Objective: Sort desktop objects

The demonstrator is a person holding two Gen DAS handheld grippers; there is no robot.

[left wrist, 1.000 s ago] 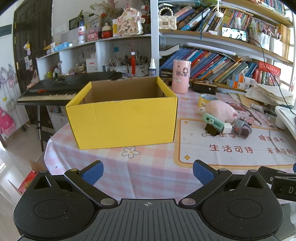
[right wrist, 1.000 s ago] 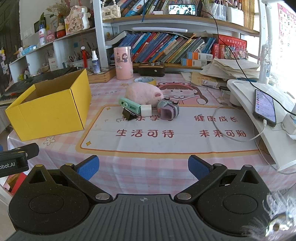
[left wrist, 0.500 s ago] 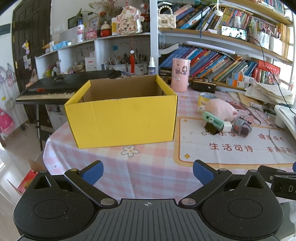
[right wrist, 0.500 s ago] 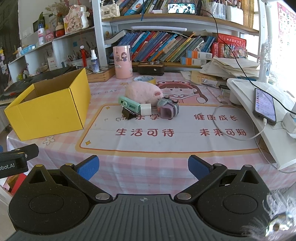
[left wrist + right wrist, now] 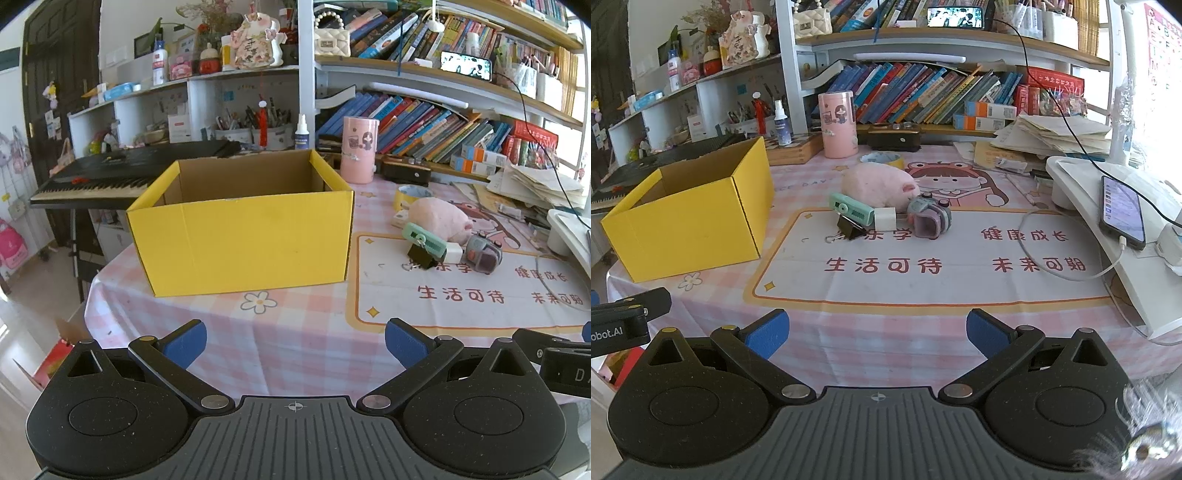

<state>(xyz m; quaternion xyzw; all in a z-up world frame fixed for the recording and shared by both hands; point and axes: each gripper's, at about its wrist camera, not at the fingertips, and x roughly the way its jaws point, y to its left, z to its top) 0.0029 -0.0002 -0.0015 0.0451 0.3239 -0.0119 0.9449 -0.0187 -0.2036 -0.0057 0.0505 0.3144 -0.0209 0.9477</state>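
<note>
The yellow cardboard box (image 5: 240, 236) stands open-topped on the pink checked tablecloth (image 5: 295, 343), and everything else reads best from it. To the right of the box, well apart from its side wall, a small huddle of desk things sits on the printed mat (image 5: 923, 273): a pink plush pig (image 5: 879, 184) at the back, a mint green stapler (image 5: 851, 210) leaning in front of it, a black binder clip (image 5: 849, 229) touching the stapler's near end, a small white cube (image 5: 885, 218) just beside the stapler, and a grey-purple toy watch (image 5: 931, 219) on the far side of the cube from the box. Behind the pig lies a roll of yellow tape (image 5: 882, 159), and further back from the box stands a pink cup (image 5: 837, 125). The inside of the box shows only bare brown cardboard from here.

The left gripper (image 5: 295, 345) hovers over the cloth in front of the box, blue pads (image 5: 186, 341) spread wide with nothing between them. The right gripper (image 5: 877, 330) hangs over the mat's near edge, right of the box, fingers likewise wide apart and holding nothing
</note>
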